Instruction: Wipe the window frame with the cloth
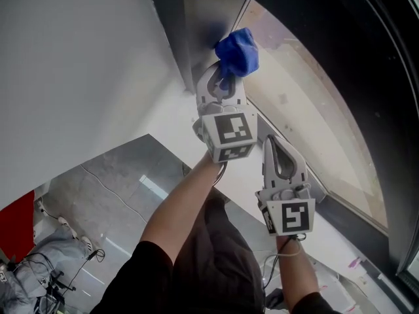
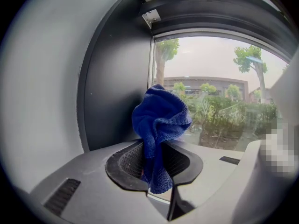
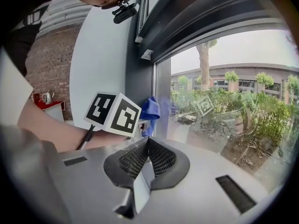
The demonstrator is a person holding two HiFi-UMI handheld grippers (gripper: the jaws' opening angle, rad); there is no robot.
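Note:
A bunched blue cloth (image 1: 237, 52) sticks out of my left gripper (image 1: 222, 82), whose jaws are shut on it. The cloth (image 2: 160, 125) is held up against the dark grey window frame (image 2: 119, 87) where its upright meets the glass. In the right gripper view the cloth (image 3: 150, 111) shows beside the frame upright (image 3: 140, 78). My right gripper (image 1: 283, 157) hangs lower and to the right, near the glass, jaws shut with nothing between them (image 3: 147, 149).
The window pane (image 1: 308, 110) runs to the right, with trees and a building outside. A white wall (image 1: 72, 64) lies left of the frame. Below are a grey floor (image 1: 111, 195), a cable bundle (image 1: 59, 267) and a white sill (image 1: 327, 241).

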